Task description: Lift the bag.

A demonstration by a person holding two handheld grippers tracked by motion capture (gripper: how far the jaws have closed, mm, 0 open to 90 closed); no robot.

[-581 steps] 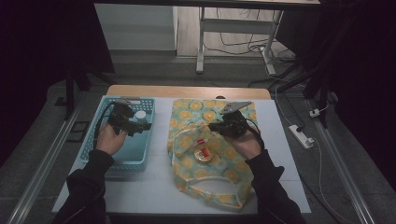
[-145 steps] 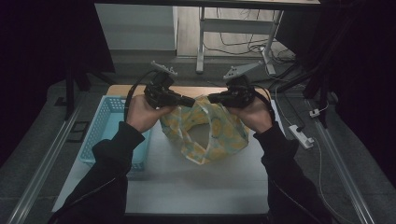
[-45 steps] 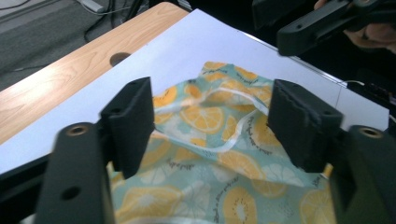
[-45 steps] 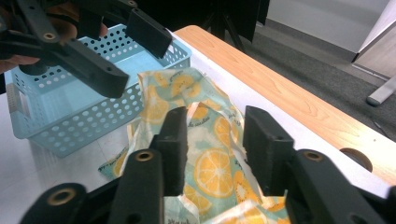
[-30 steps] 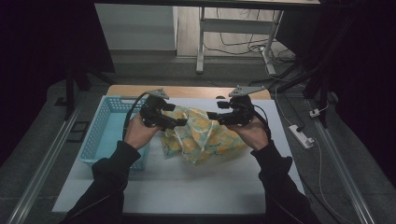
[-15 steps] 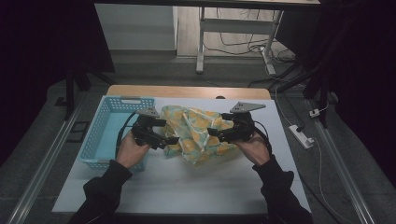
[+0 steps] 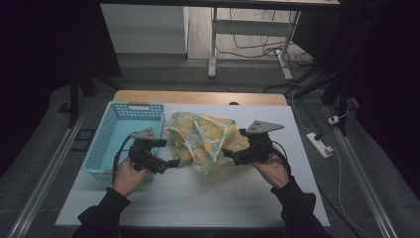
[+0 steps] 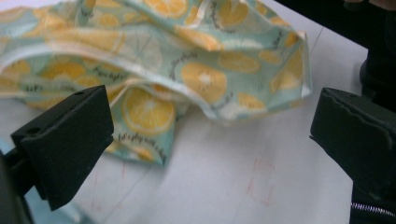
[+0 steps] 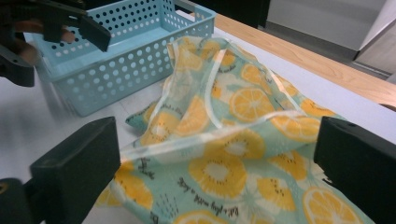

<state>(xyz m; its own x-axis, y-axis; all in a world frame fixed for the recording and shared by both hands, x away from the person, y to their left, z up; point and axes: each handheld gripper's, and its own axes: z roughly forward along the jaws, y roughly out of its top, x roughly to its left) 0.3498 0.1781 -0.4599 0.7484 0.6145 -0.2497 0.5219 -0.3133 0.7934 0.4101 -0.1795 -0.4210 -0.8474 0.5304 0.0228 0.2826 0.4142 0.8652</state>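
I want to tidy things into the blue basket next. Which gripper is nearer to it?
Left. The left gripper sits just off the basket's near right corner, jaws open. The right gripper is beyond the bag, on its far side from the basket.

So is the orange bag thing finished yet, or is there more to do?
Nearly, it seems. Done: the bag lies bunched on the white table beside the blue basket. In hand: nothing; the left claw and right claw have just been opening, their jaws wide on either side of the bag. Left: maybe just pulling the hands away.
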